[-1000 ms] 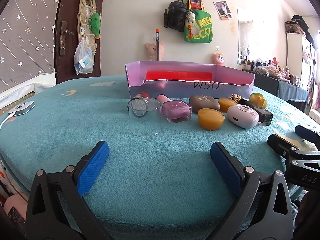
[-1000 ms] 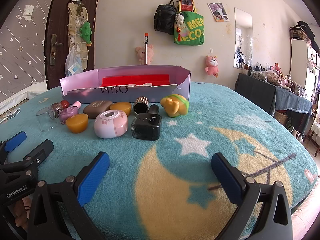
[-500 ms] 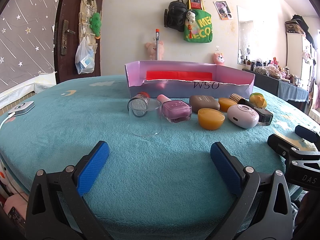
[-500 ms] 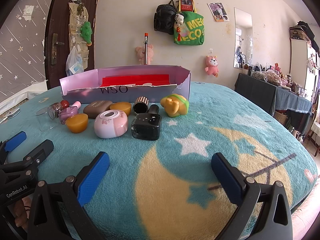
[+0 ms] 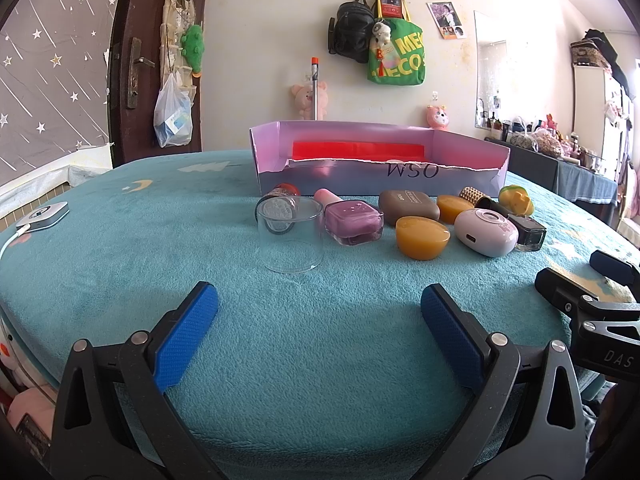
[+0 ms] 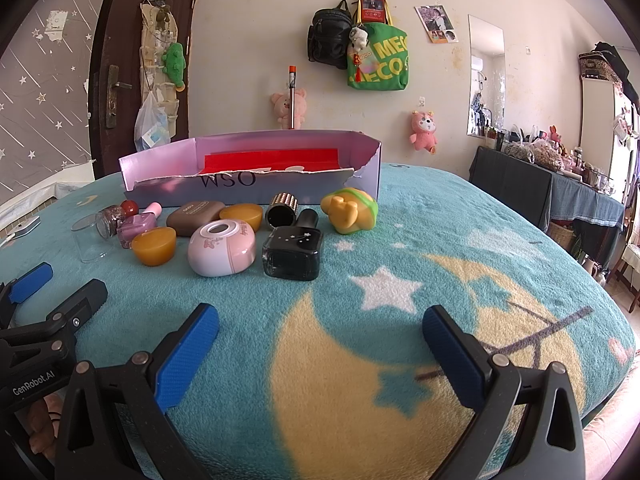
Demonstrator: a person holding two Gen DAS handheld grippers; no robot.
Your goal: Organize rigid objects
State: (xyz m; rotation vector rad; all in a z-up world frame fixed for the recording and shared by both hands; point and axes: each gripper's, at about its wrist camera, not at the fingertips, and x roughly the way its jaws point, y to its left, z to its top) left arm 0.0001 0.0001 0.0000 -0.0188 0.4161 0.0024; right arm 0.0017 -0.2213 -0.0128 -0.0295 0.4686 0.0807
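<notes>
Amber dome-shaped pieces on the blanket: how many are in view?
2. One amber piece lies at the front, left of the pink round case; the other sits behind that case, beside the brown case. More could be hidden behind others.

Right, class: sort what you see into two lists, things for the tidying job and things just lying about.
For the job: box, glass cup, pink bottle, brown case, pink case, black bottle, yellow toy.

Lying about: charger, green bag, backpack, pig toy.
</notes>
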